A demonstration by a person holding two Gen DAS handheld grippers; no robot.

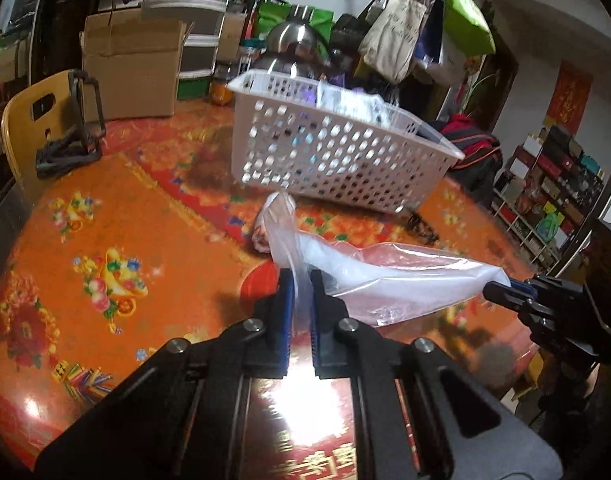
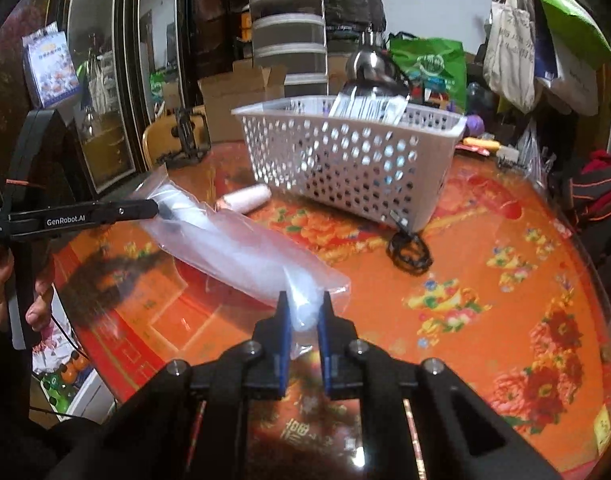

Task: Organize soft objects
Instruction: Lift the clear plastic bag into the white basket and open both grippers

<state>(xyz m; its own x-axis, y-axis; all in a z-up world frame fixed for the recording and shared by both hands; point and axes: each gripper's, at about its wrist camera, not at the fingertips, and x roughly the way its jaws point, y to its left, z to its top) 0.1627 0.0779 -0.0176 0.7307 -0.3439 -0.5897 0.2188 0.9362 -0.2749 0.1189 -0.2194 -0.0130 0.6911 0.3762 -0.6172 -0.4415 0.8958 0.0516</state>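
Blue-padded fingers of the left gripper sit closest to the lens in the left wrist view, pressed together on one end of a clear plastic bag, with the film bunched up between the pads. From there the bag runs to the right, held above the tablecloth, to the right gripper, whose dark tips pinch its other end. In the right wrist view the same thing shows from the other side: the right gripper is clamped on a fold of the plastic bag, and the left gripper grips the far end at the left, with a hand on its handle. So the bag hangs stretched between the two claws, slack in the middle, over the red and orange flowered cloth.

Behind the bag a white perforated basket stands on the table with some packets poking above its rim. A small pale roll lies on the cloth between bag and basket. Near the basket's front corner lies a black tangled item, too blurred to name. A cardboard box stands at the far left edge of the table, beside a wooden chair back
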